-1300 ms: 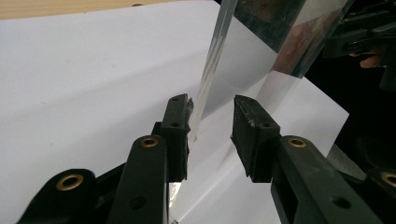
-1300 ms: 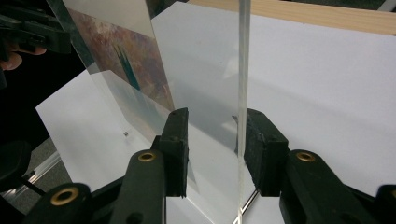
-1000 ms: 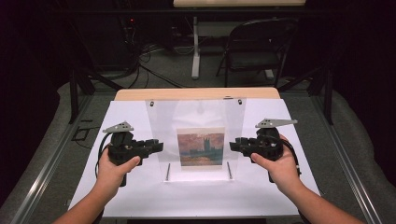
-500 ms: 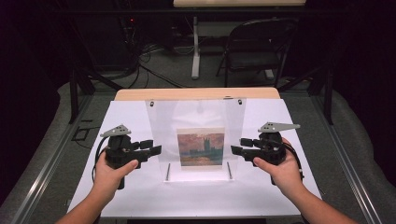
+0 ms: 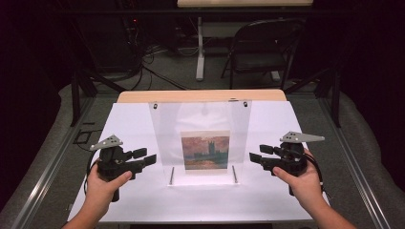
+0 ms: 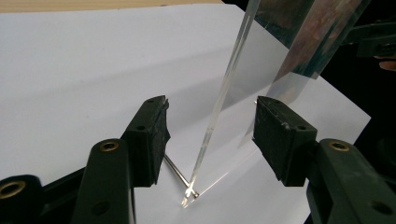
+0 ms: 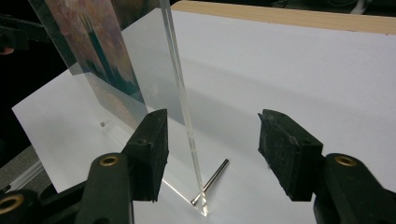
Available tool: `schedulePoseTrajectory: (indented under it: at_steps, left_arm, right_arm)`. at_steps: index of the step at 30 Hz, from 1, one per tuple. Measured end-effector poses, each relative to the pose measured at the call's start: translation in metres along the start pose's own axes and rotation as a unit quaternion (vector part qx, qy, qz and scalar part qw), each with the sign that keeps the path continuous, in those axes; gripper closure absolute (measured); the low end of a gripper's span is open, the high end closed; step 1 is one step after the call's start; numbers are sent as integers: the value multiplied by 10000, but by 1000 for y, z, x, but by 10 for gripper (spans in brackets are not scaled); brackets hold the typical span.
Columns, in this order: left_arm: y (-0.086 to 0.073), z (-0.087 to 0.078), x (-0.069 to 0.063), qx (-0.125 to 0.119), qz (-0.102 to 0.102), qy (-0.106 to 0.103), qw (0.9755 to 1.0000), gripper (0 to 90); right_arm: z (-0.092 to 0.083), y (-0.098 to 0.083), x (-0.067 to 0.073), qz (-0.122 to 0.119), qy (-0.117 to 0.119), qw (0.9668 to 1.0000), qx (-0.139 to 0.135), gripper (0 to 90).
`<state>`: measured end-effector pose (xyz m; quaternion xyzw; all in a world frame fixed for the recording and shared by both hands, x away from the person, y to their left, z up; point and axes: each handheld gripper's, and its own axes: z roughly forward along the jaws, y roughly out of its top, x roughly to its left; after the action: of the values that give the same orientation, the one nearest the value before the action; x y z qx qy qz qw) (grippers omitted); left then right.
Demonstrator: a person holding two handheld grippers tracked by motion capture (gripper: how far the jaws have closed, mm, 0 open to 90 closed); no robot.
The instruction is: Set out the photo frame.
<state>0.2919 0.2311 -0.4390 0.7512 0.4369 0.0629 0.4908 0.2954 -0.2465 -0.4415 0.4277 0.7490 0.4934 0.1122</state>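
Acrylic frame [image 5: 200,140] stands upright at centre of the high view, on the white sheet [image 5: 133,124] covering the table. Clear panel, small painting print [image 5: 205,150] in its lower middle, two metal pins [image 5: 172,174] at the base acting as feet, two fasteners at the top corners.

Left gripper [image 5: 143,157] sits at lower left of the high view, jaws pointing right toward the panel's left edge, close to it but apart. Left gripper view: jaws [image 6: 210,135] wide apart, and they have just been opening. The panel's thin edge [image 6: 224,93] runs up between them in the frame, touching neither pad. Nothing gripped. One base pin [image 6: 180,175] shows low centre.

Right gripper [image 5: 255,156] sits at lower right of the high view, jaws pointing left toward the panel's right edge, also near but clear of it. Right gripper view: jaws [image 7: 212,149] wide apart, also just been opening. Panel edge [image 7: 180,93] rises between them, nearer the left pad, no contact visible. Base pin [image 7: 212,179] lies on the sheet at lower centre.

Frame stands on its own pins, free of both tools. Folding chair [image 5: 262,47] at upper right, off the table.
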Motion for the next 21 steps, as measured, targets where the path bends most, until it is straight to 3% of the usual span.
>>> schedulePoseTrajectory:
  at_steps: [6,10,13,15,18,21]
  left_arm:
    - [-14,0,2,45,-68,265,9996,439]
    - [-27,-3,5,-27,-173,288,9994,437]
    - [-36,-4,4,-59,-75,497,9987,432]
    - [-43,-5,3,-89,-75,483,9988,430]
    - [-53,-4,4,-164,-161,518,9984,427]
    - [-61,-1,6,-172,-123,679,9975,426]
  right_arm:
    - [-1,-9,3,-85,-177,9998,-10,418]
    - [-3,-18,6,-81,-237,9997,-79,411]
    - [-4,-25,8,-93,-303,9994,-113,406]
    - [-4,-30,9,-92,-336,9993,-153,400]
    - [-3,-39,9,47,-269,9995,-141,400]
    - [-1,-52,8,240,-275,9990,-242,397]
